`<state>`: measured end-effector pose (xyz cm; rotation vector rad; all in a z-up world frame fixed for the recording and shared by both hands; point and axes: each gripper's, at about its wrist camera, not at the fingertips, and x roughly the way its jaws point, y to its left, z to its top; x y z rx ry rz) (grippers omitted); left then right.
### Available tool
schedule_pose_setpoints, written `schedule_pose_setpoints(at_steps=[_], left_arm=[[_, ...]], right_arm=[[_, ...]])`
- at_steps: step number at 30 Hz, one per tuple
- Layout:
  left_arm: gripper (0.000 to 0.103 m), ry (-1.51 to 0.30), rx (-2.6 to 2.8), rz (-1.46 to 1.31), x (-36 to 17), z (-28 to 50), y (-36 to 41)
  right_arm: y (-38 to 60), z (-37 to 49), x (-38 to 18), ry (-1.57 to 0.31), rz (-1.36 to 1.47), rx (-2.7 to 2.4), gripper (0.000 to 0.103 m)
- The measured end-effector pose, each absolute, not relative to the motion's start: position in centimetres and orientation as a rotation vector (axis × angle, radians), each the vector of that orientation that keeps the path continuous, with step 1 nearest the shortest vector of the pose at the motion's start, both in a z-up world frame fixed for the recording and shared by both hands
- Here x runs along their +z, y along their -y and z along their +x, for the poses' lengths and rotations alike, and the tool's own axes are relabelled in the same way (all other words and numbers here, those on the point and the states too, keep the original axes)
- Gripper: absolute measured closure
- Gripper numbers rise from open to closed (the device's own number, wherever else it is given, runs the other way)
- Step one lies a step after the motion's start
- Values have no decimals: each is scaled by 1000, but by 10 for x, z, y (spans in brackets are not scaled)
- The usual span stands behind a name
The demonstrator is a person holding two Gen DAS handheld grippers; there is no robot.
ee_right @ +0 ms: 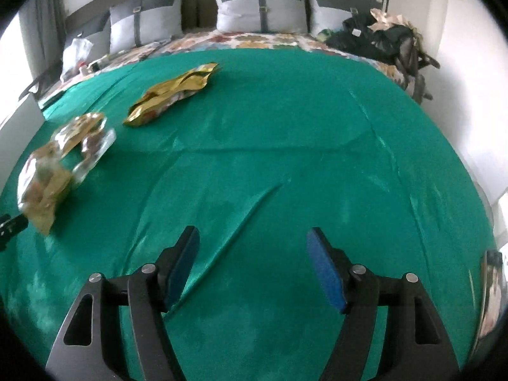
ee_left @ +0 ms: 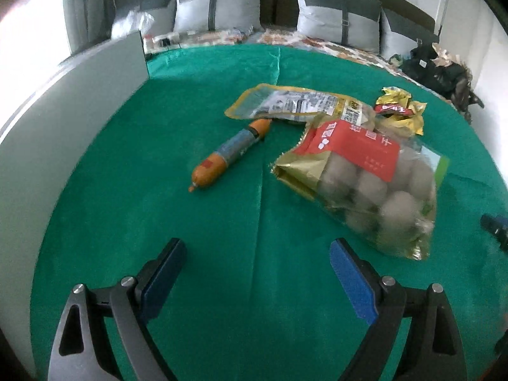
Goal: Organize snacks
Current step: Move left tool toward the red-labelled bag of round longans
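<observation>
both tongs stand wide with nothing between their blue pads. the left gripper (ee_left: 257, 254) fills the bottom of the left wrist view, its jaws spread over bare green cloth (ee_left: 222, 101), and the right gripper (ee_right: 252, 241) sits the same way at the bottom of the right wrist view, over a long crease in the cloth. the snacks lie in a loose group in the middle and right of the left wrist view: a sausage stick (ee_left: 230, 154) in an orange and blue wrapper lies slantwise near the centre, apart from the rest; above it is a flat yellow-edged pouch (ee_left: 285, 103); to the right a clear bag of round pale balls (ee_left: 371, 184) with a red label rests with its upper corner over the pouch; a crumpled gold and red packet (ee_left: 401, 108) sits at the upper right, just beside the bag. in the right wrist view the gold packet shows in the upper left and the clear bag, blurred, at the left edge. grey pillows (ee_left: 222, 6) line the top of the frame, and a dark heap of clothes (ee_left: 441, 66) sits at the upper right.
</observation>
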<state>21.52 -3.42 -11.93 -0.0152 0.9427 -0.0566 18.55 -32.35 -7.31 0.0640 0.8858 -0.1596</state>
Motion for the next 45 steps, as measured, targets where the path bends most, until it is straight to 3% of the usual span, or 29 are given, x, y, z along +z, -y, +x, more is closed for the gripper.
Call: schedule_pose_setpoints(at_steps=[6, 17, 30, 38, 45], left_arm=[[0, -957, -54, 7, -124, 219, 37], [0, -957, -54, 8, -124, 219, 37], [0, -1001, -77, 14, -122, 222, 37], [1, -848, -134, -322, -54, 245, 27], [0, -885, -152, -232, -44, 291, 72]], right_arm=[[336, 190, -84, -884, 92, -142, 28], [336, 192, -83, -901, 87, -136, 15], [337, 193, -84, -904, 85, -131, 12], [337, 193, -84, -905, 85, -131, 11], [337, 193, -84, -905, 86, -130, 10]])
